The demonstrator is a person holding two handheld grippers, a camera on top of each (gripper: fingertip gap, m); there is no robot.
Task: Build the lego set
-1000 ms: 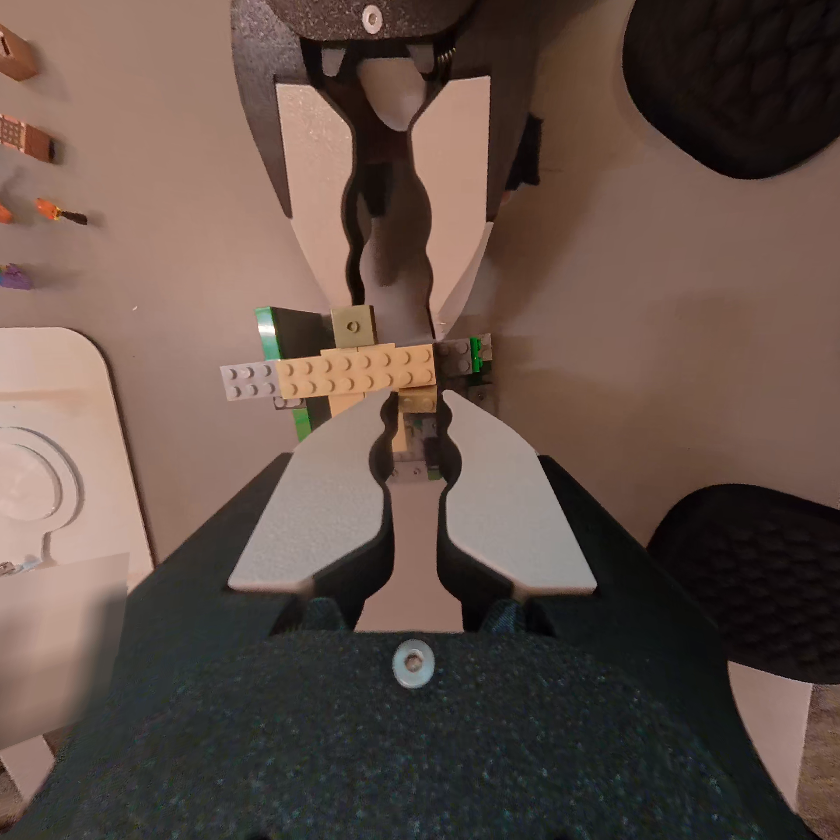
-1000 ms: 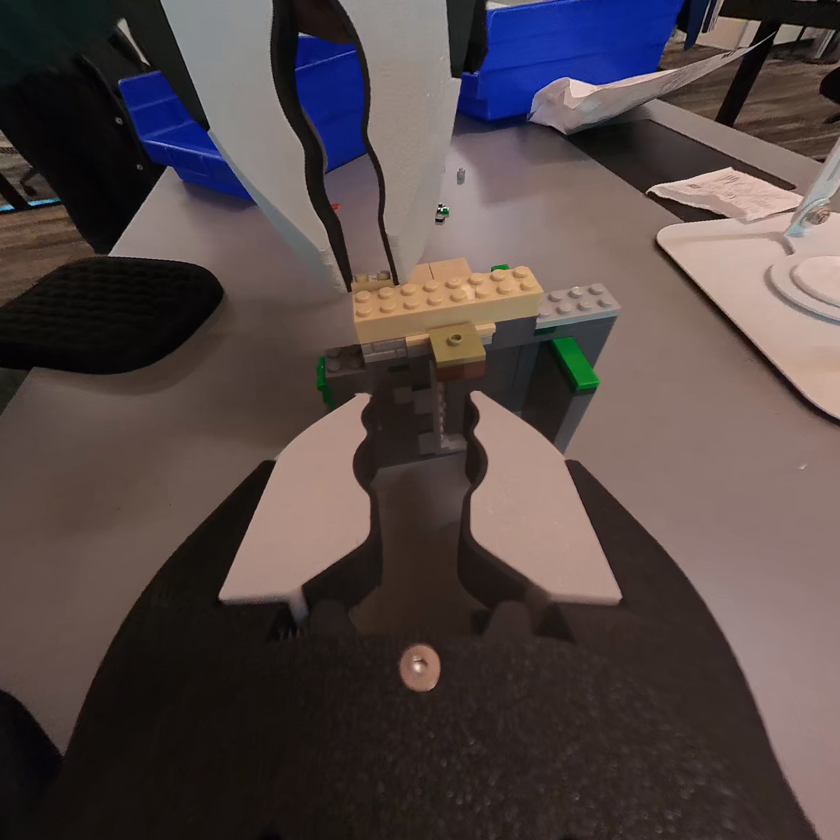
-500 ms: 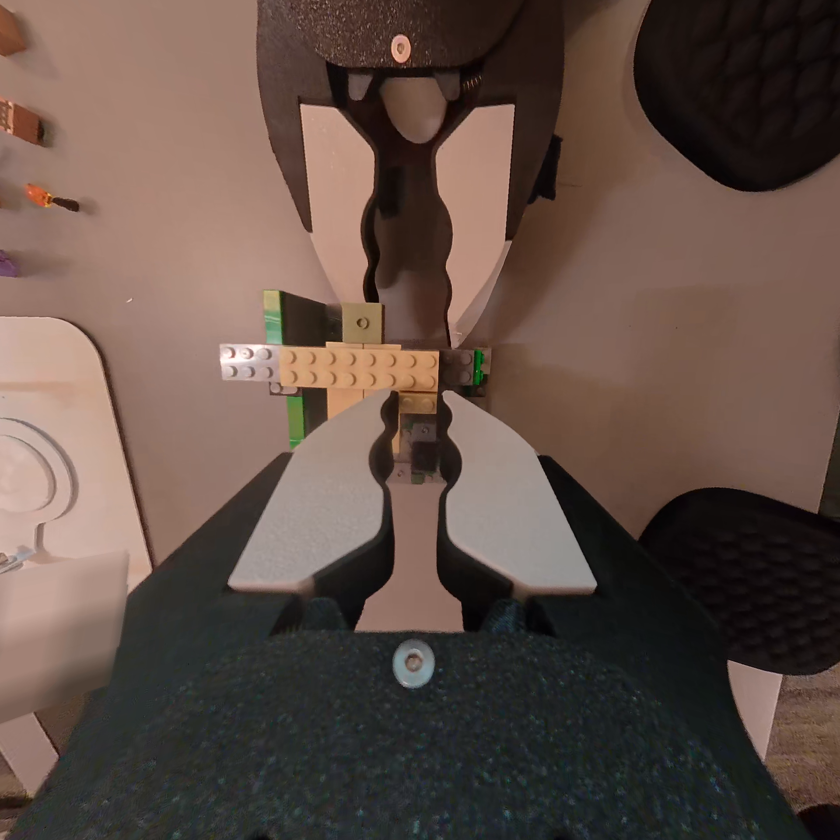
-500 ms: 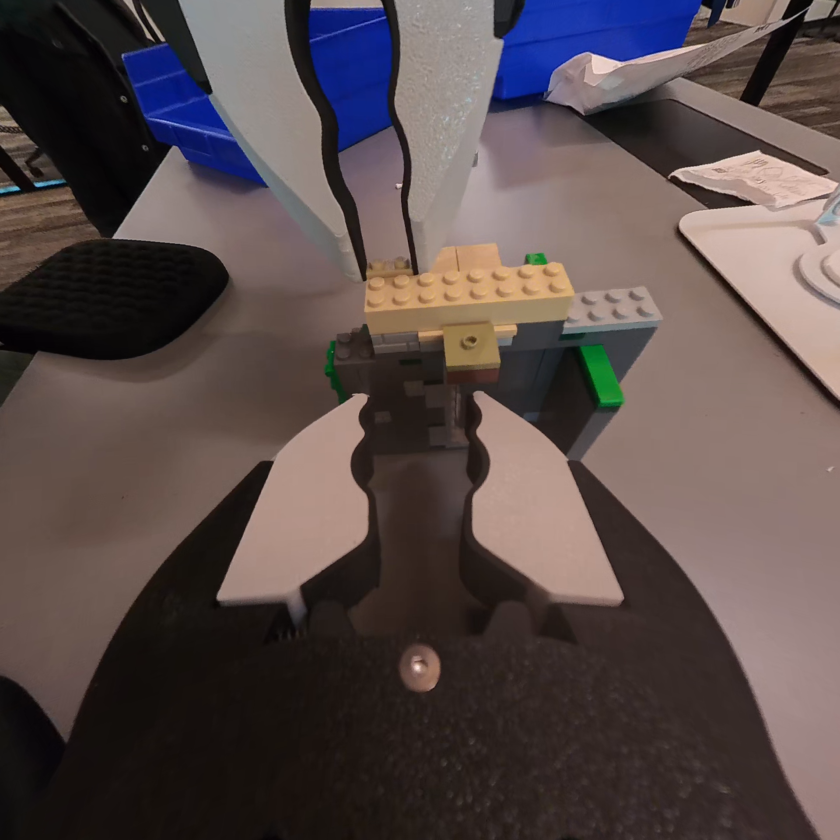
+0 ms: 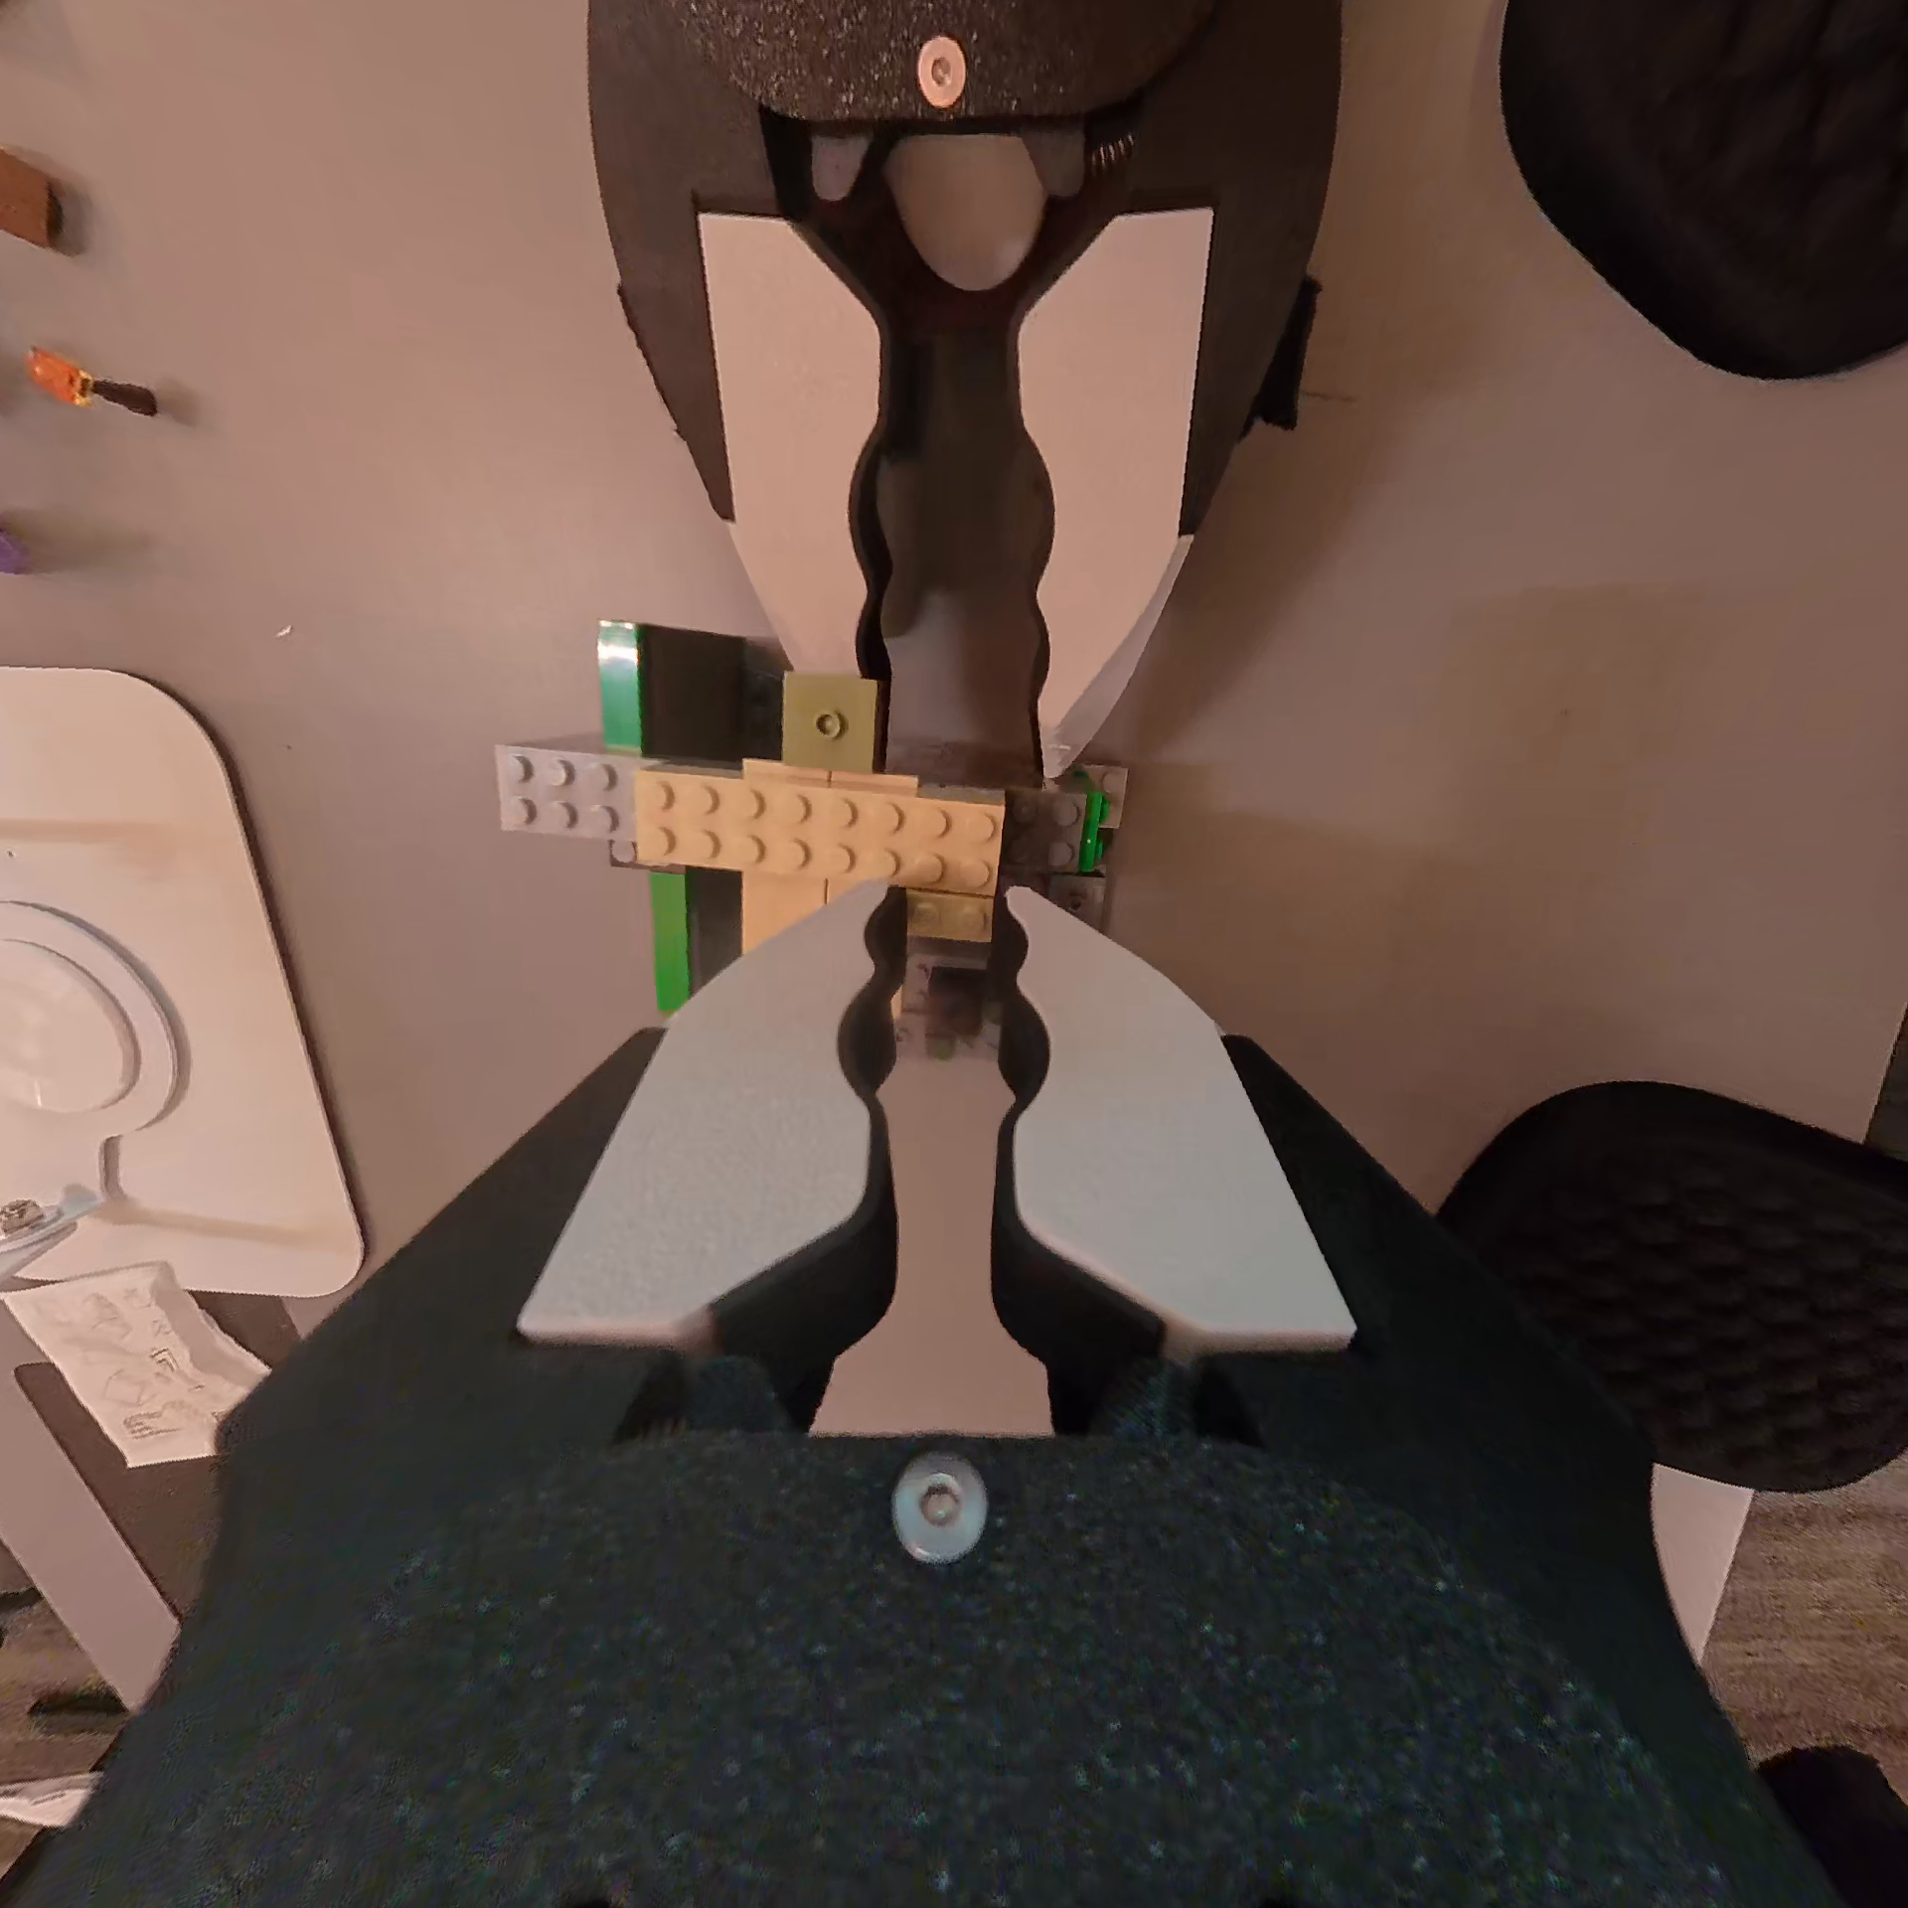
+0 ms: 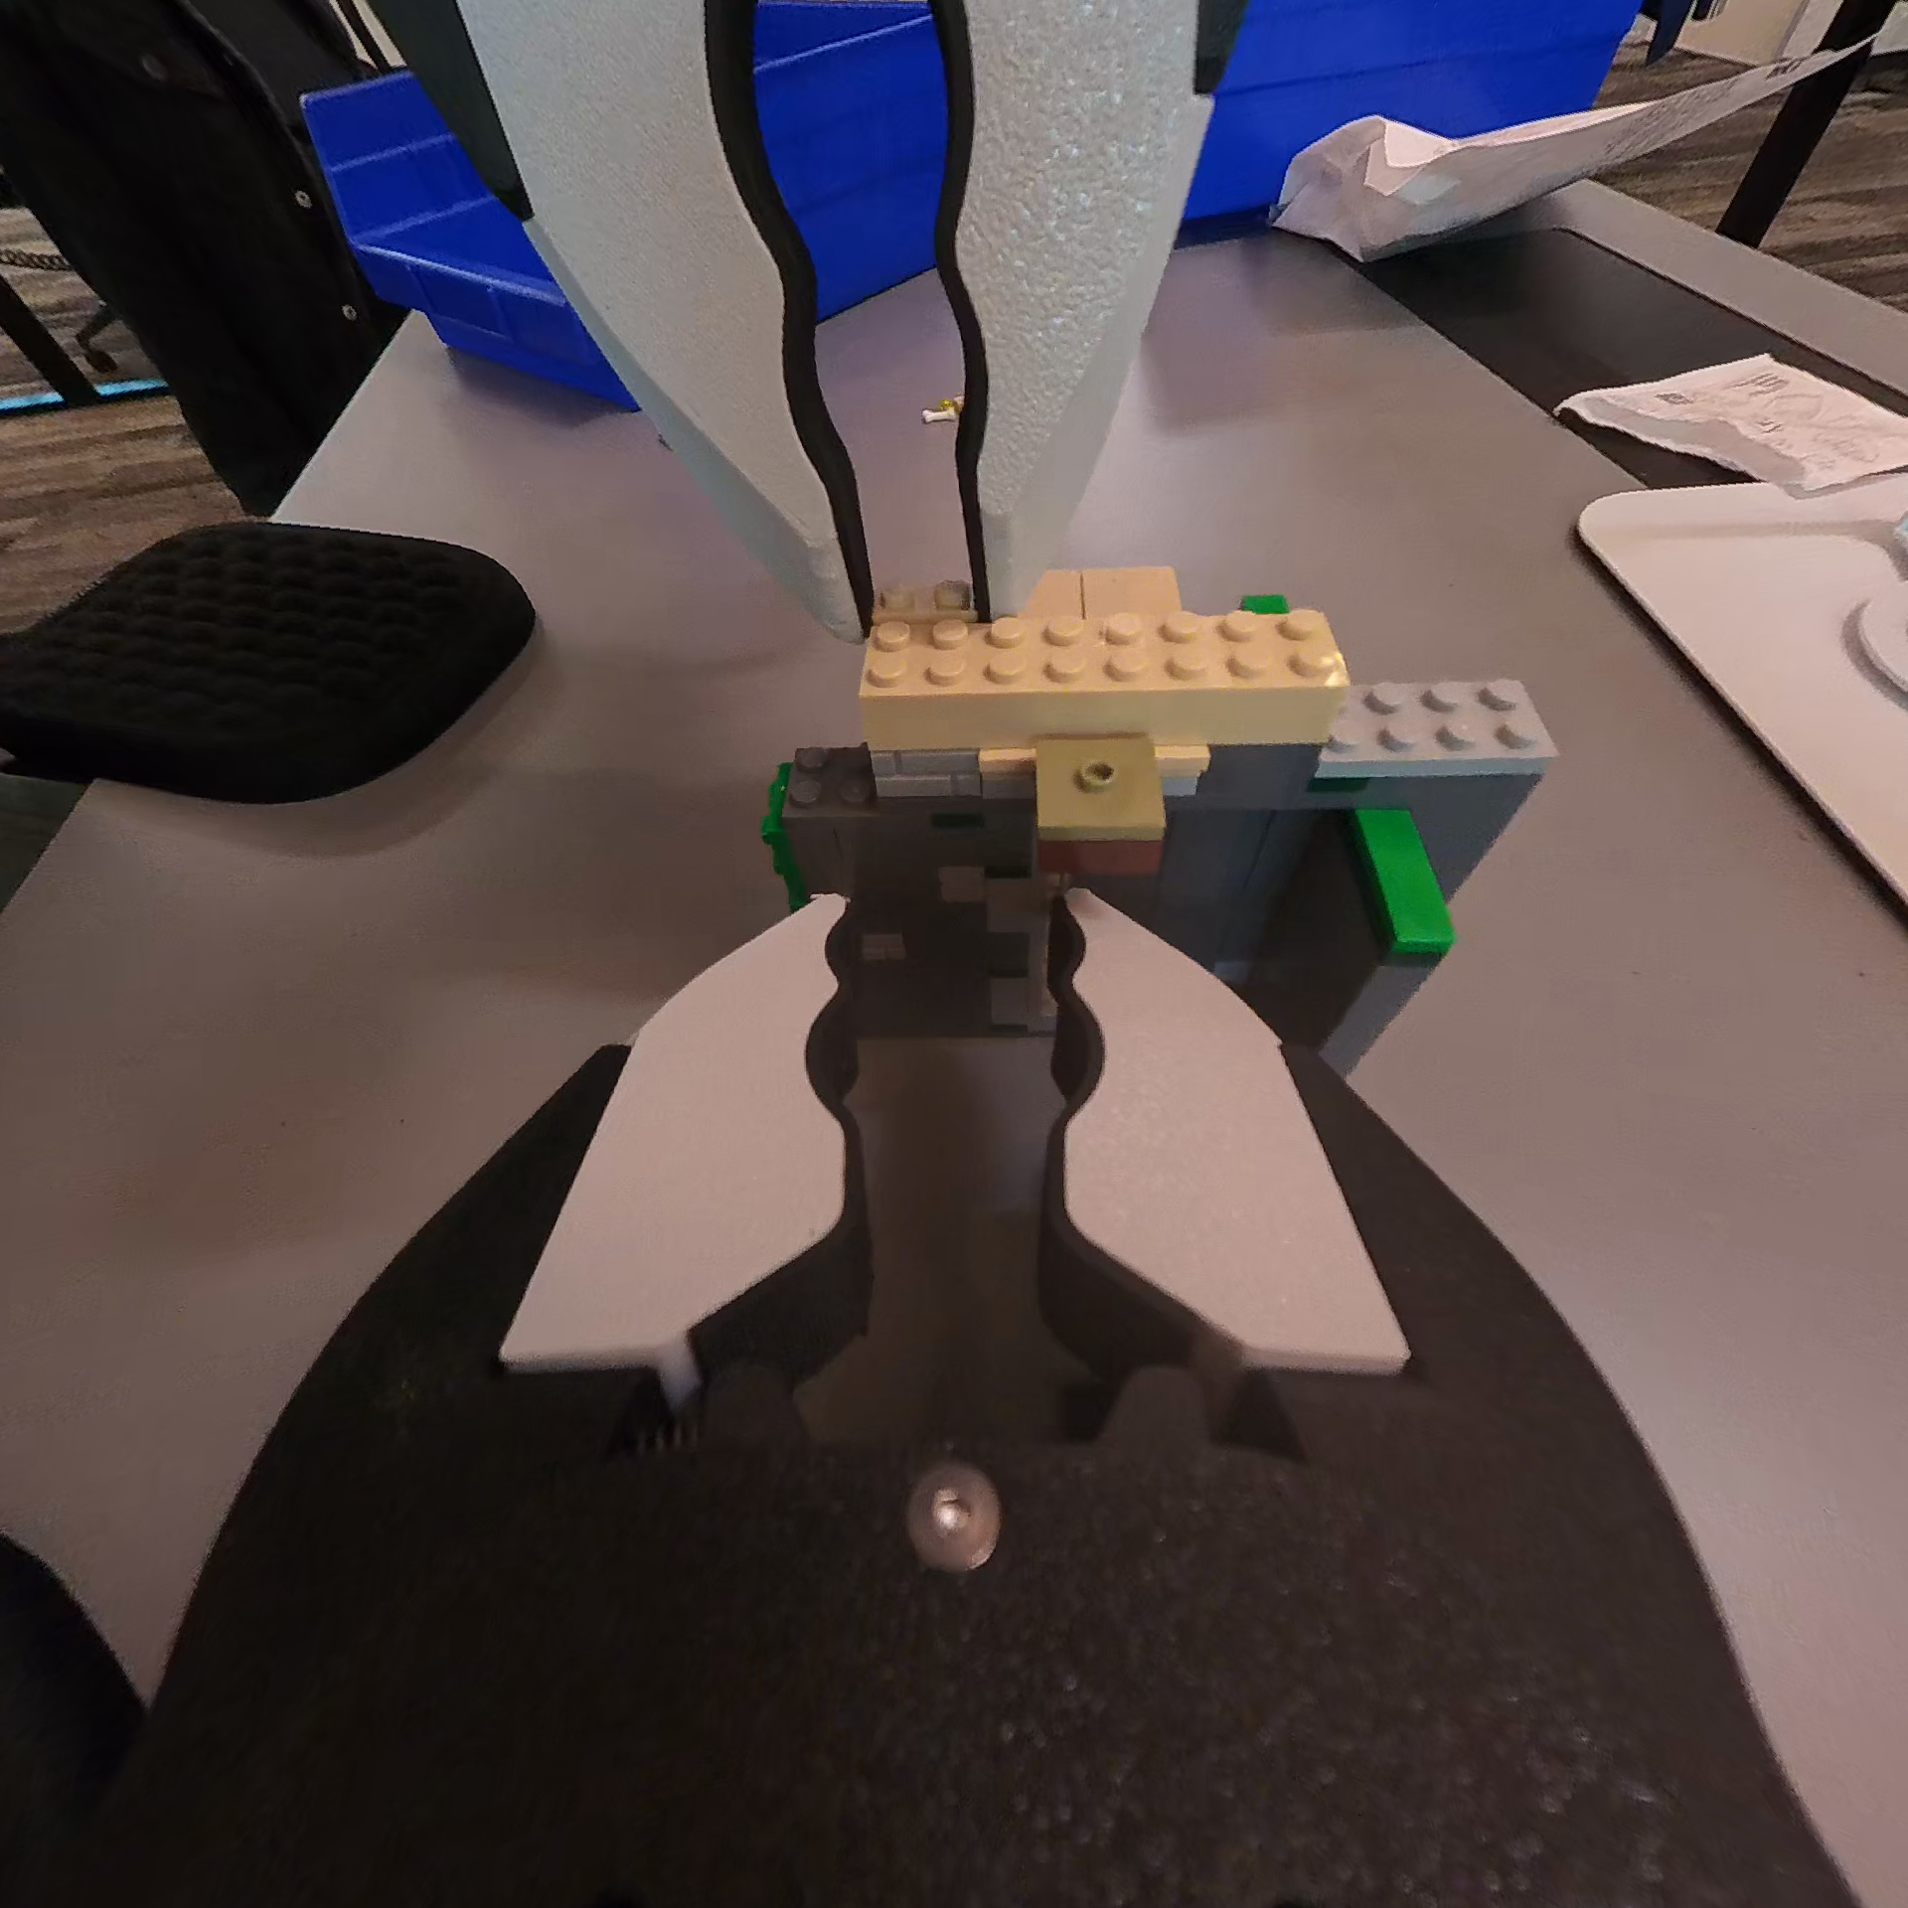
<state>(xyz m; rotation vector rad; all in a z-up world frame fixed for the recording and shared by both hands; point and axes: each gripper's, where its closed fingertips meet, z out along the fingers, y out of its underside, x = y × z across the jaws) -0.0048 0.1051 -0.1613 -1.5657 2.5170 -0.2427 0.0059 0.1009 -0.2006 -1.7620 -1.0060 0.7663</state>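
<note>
The lego build (image 6: 1094,671) stands on the grey table: a dark grey wall, green trim, a long tan brick on top and an olive plate (image 6: 1100,785) jutting from the front. It also shows from above in the left wrist view (image 5: 816,826). My left gripper (image 5: 940,898) comes down from above, also visible in the right wrist view (image 6: 919,609). It is shut on a small tan plate (image 5: 945,914) on the build's top rear edge. My right gripper (image 6: 950,898) meets the build from the front, jaws closed against a section of the grey wall.
Black chair cushions (image 5: 1704,176) (image 6: 258,650) flank the table. A white base plate (image 5: 155,981) (image 6: 1755,640) lies to one side with printed paper (image 5: 124,1353). Blue bins (image 6: 465,237) and crumpled paper (image 6: 1497,165) sit at the back. Loose pieces (image 5: 88,382) lie apart. My hands' fingertips stand some 5 cm from each other.
The build and both grippers have turned slightly and shifted together over the table, so the build now sits square in both views. Neither gripper's jaw gap has changed.
</note>
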